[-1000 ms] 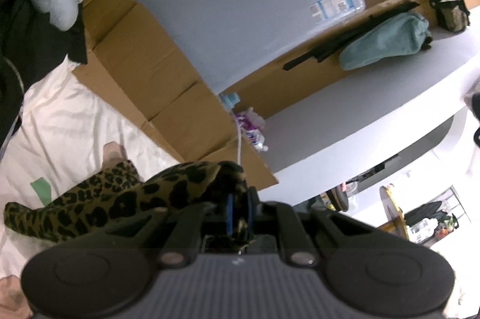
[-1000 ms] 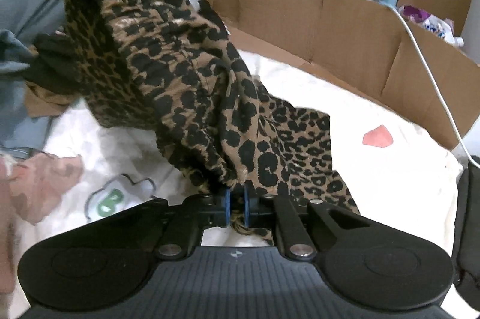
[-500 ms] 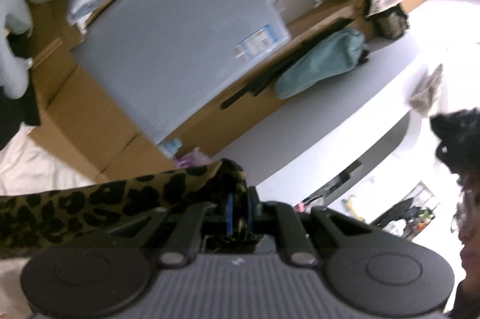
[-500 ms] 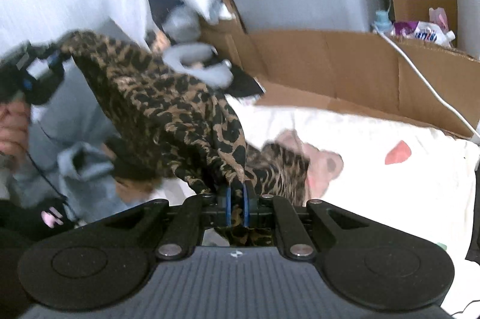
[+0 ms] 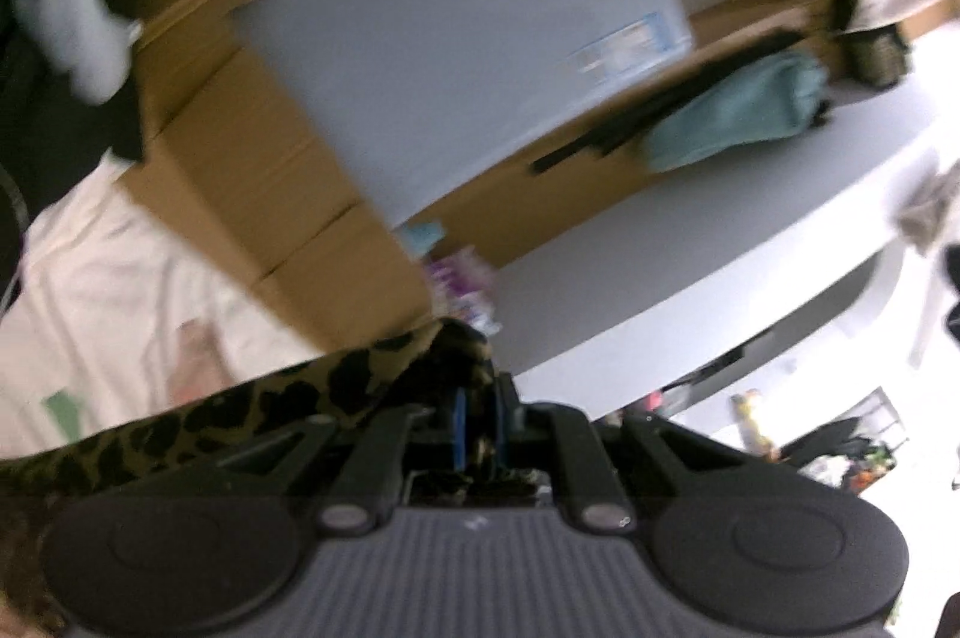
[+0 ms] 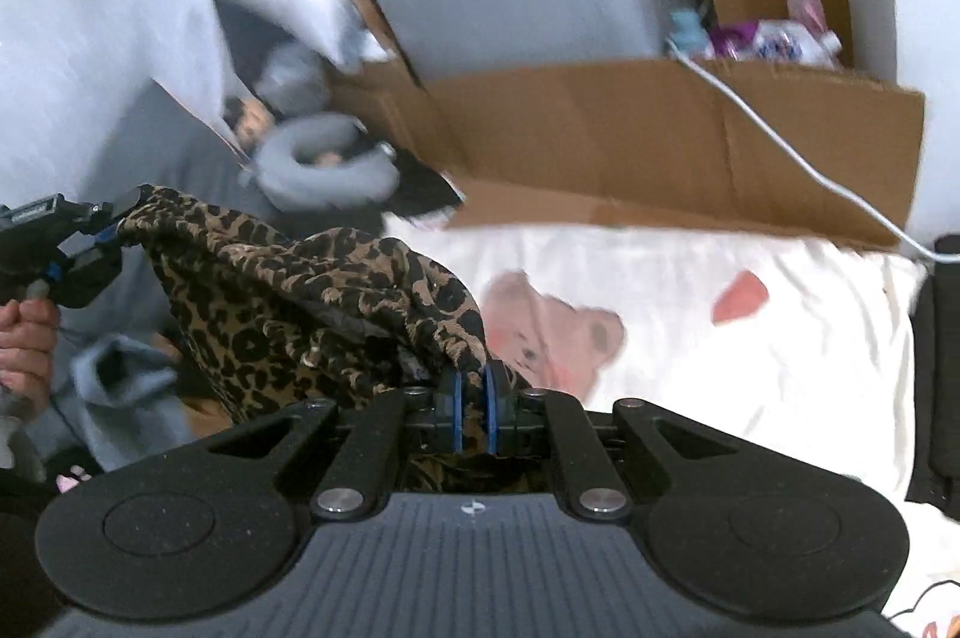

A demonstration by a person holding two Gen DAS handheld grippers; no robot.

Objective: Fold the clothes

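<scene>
leopard-print garment [image 6: 312, 302] hangs w/ long axis btwn left gripper [image 6: 105, 233] & right gripper [image 6: 471, 386], both jaws clamped on its ends, above white sheet [image 6: 750, 368].

Garment [image 6: 312, 302] hanging between left gripper [image 6: 111, 233] at left and right gripper [image 6: 473, 398] in front, above bed sheet [image 6: 750, 356]. Cardboard wall [image 6: 660, 140] behind sheet; neck pillow [image 6: 324, 170] left of it, cable [image 6: 780, 140] draped over.
</scene>
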